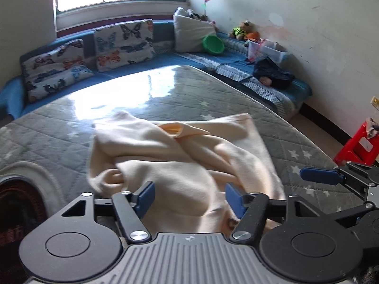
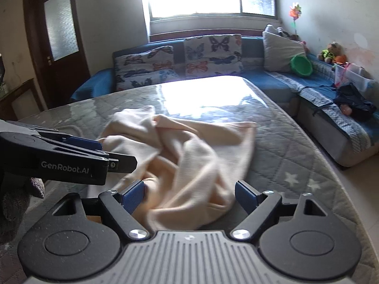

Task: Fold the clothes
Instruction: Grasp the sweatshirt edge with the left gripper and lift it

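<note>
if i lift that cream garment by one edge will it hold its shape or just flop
Probably flop: the cream garment already lies in soft folds and bunches. It looks like thick knit, so likely light but bulky, draping down from the tongs. On the glossy quilted table cover it may slide rather than stay put when pushed.

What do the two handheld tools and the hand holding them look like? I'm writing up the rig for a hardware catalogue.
Both match: the left tool and right tool have black linkage arms with silver pivot screws, blue ribbed finger pads, round black side housings and a ribbed grey centre plate. White "GenRobot.AI" lettering marks the left tool's side in the right wrist view. The hand holding it wears a grey knitted glove. No cables show.
</note>
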Demonstrator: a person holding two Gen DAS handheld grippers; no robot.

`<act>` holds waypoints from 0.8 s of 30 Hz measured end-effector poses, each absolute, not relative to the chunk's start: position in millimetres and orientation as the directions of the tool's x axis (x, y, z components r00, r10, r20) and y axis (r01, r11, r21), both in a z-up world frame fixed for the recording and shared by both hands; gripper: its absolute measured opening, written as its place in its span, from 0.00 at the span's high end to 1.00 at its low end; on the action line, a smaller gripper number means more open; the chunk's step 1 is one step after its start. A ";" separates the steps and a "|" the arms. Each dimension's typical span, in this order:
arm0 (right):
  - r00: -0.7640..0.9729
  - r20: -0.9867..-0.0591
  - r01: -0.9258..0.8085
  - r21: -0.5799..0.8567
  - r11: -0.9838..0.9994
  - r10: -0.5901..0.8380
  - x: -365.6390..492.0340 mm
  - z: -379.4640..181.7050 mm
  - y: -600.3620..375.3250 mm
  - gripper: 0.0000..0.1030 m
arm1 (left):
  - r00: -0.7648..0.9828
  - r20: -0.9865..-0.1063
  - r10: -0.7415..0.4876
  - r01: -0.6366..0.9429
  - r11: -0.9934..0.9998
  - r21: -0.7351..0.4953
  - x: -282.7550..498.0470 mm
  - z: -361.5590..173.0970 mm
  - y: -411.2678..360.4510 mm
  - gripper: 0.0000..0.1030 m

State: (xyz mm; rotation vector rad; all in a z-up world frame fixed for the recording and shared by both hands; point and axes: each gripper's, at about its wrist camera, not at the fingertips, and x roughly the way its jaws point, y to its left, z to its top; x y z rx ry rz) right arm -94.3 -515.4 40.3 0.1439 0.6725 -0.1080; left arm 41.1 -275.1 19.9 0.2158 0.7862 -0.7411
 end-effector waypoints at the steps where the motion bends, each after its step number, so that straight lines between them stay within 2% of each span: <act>1: 0.776 -0.627 0.156 0.094 0.983 -0.063 -95.3 39.9 -518.9 0.17 | 0.460 -0.715 -0.527 0.685 0.723 -0.092 41.6 17.3 -279.2 0.42; 2: 0.775 -0.628 0.165 0.092 0.982 -0.072 -96.0 39.5 -522.3 0.17 | 0.450 -0.721 -0.526 0.691 0.717 -0.091 41.9 14.3 -281.9 0.45; 4: 0.774 -0.628 0.179 0.092 0.980 -0.082 -96.1 38.9 -528.2 0.17 | 0.432 -0.734 -0.524 0.704 0.705 -0.089 42.4 8.2 -287.3 0.60; 6: 0.773 -0.629 0.187 0.094 0.978 -0.087 -94.6 37.6 -532.1 0.17 | 0.420 -0.748 -0.514 0.696 0.711 -0.098 45.5 -0.8 -286.8 0.81; 9: 0.772 -0.629 0.194 0.102 0.976 -0.088 -89.0 33.6 -535.6 0.17 | 0.425 -0.743 -0.517 0.671 0.731 -0.124 47.8 -2.1 -271.9 0.90; 24: 0.738 -0.675 -0.003 0.021 1.000 0.017 -28.8 -5.0 -466.9 0.15 | 0.530 -0.716 -0.455 0.507 0.847 -0.162 38.0 2.6 -157.5 0.94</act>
